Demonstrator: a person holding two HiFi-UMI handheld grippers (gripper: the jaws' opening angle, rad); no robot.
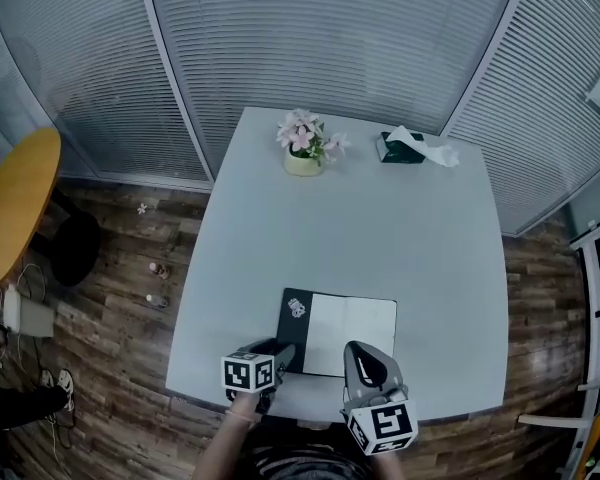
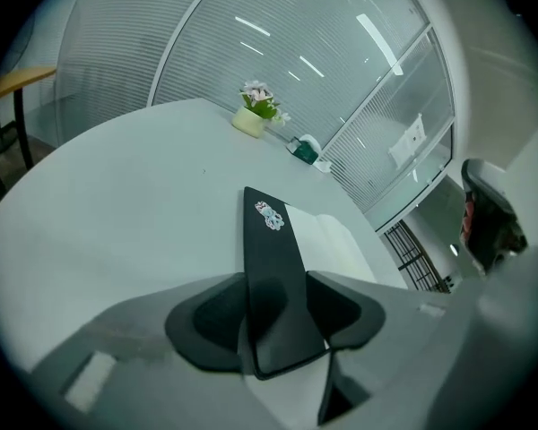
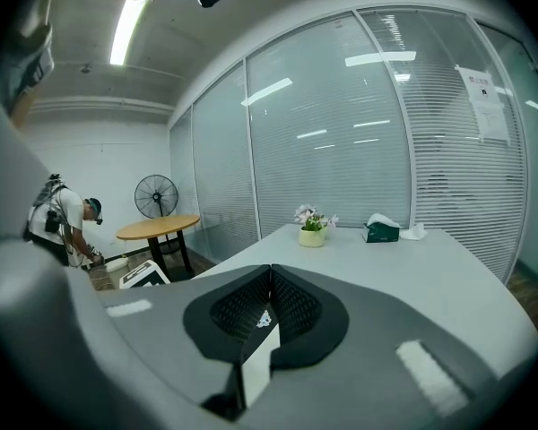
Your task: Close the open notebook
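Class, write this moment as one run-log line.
notebook: open, cover part-raised | left gripper: open, cover between jaws | right gripper: shut, empty

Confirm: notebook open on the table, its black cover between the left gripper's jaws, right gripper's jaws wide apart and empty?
No. The jaws of the right gripper are shut together, not wide apart; the right gripper view shows their tips meeting, empty. The rest holds: the notebook lies open on the table, its black cover between the jaws of the left gripper.
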